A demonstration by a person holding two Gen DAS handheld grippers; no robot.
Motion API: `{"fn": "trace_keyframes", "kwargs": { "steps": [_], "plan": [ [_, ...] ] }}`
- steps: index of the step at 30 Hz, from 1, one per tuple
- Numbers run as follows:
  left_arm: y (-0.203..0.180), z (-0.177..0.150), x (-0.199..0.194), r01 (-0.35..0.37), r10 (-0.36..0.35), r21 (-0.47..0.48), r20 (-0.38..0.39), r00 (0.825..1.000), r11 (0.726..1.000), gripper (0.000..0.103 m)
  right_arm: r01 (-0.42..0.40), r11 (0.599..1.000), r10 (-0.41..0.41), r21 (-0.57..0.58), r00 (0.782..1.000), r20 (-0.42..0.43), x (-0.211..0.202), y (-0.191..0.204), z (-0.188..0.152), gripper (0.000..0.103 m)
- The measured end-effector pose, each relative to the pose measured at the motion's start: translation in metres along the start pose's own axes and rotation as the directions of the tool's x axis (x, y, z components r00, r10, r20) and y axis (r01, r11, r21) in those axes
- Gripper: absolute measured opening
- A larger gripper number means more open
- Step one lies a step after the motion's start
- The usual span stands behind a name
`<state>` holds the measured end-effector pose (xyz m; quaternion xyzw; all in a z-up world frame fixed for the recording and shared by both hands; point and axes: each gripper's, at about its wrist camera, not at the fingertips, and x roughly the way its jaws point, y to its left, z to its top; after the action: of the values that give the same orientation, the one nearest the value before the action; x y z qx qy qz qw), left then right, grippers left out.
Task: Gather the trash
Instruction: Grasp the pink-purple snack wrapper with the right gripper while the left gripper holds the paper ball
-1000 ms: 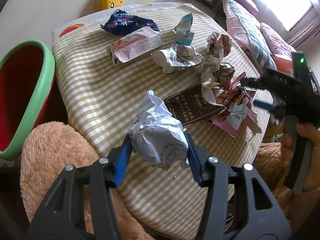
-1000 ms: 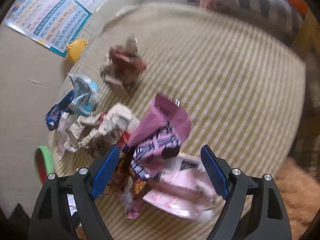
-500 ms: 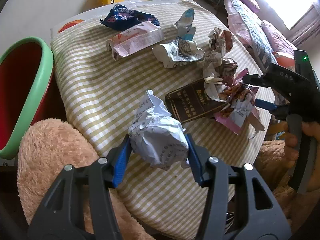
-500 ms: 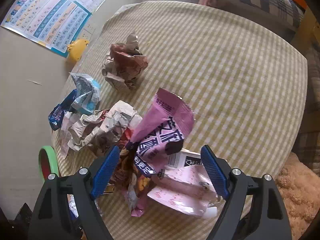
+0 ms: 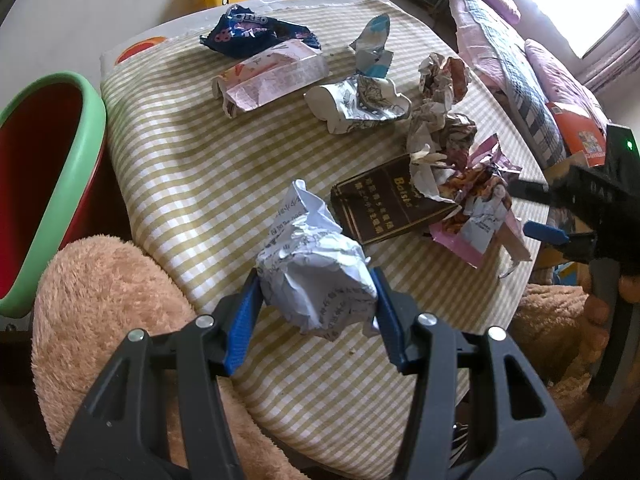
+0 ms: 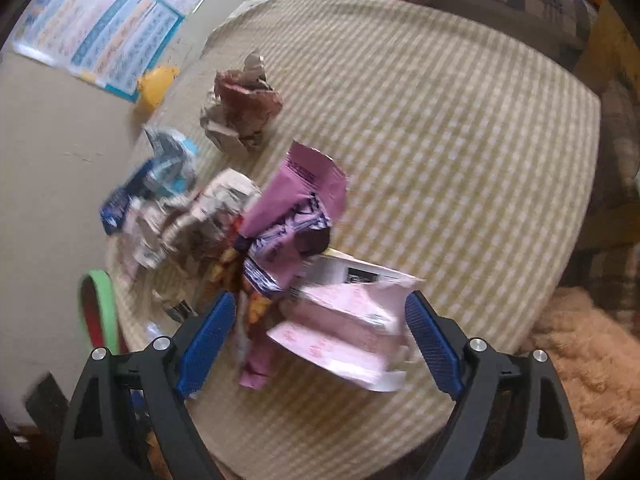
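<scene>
My left gripper (image 5: 316,284) is shut on a crumpled white paper ball (image 5: 316,256), held above the near edge of the checked table (image 5: 180,168). The red bin with a green rim (image 5: 76,168) stands left of the table. My right gripper (image 6: 320,304) points down over a pile at the table's right side, and its jaws are opening. A pink carton (image 6: 344,328) and a purple wrapper (image 6: 296,216) lie between its blue pads, which do not press on them. In the left wrist view the right gripper (image 5: 528,212) hovers beside that pile, next to a dark brown box (image 5: 388,208).
More trash lies across the table: a blue Oreo wrapper (image 5: 256,32), a pink-white carton (image 5: 272,76), a crushed printed cup (image 5: 360,104), a crumpled brown-white paper (image 5: 442,80). A tan plush seat (image 5: 108,300) sits at the near side. A bed (image 5: 520,60) stands beyond the table.
The right gripper has shifted over the pile, so the pink carton now sits lower between its jaws, which stand slightly wider. The left gripper has kept still with the paper ball.
</scene>
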<state>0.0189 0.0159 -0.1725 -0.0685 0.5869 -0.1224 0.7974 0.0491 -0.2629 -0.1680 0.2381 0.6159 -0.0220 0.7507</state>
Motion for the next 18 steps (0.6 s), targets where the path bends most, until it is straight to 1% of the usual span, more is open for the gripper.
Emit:
{"fn": "trace_keyframes", "kwargs": {
  "steps": [2, 4, 7, 9, 15, 17, 18],
  "plan": [
    [0.0, 0.0, 0.002, 0.0, 0.0, -0.002, -0.005, 1.0, 1.0, 0.051, 0.014, 0.999, -0.014, -0.029, 1.0, -0.005, 0.002, 0.002, -0.003, 0.083],
    [-0.003, -0.001, 0.005, -0.001, 0.001, 0.008, -0.01, 1.0, 1.0, 0.051, -0.029, 0.999, 0.029, -0.018, 0.999, -0.02, 0.005, 0.001, -0.004, 0.085],
    [-0.006, -0.002, 0.006, -0.006, 0.006, 0.031, -0.012, 1.0, 0.999, 0.051, -0.075, 0.997, 0.075, 0.011, 0.997, 0.002, 0.005, 0.004, 0.001, 0.085],
    [-0.005, -0.002, 0.005, 0.001, 0.0, 0.021, -0.011, 1.0, 1.0, 0.051, -0.082, 0.996, 0.081, 0.019, 0.997, 0.008, 0.009, 0.006, 0.006, 0.086],
    [-0.004, -0.003, 0.003, -0.002, 0.002, 0.021, -0.007, 1.0, 1.0, 0.051, -0.006, 0.999, 0.008, -0.043, 0.999, 0.046, 0.018, 0.023, 0.014, 0.087],
    [-0.004, -0.003, 0.002, -0.004, 0.005, 0.024, -0.006, 1.0, 1.0, 0.051, 0.023, 0.996, -0.017, -0.084, 0.998, 0.066, 0.019, 0.031, 0.015, 0.082],
    [-0.004, -0.003, 0.002, -0.005, 0.005, 0.023, -0.005, 1.0, 1.0, 0.051, 0.038, 0.994, -0.031, -0.1, 0.997, 0.076, 0.02, 0.035, 0.015, 0.075]
  ]
}}
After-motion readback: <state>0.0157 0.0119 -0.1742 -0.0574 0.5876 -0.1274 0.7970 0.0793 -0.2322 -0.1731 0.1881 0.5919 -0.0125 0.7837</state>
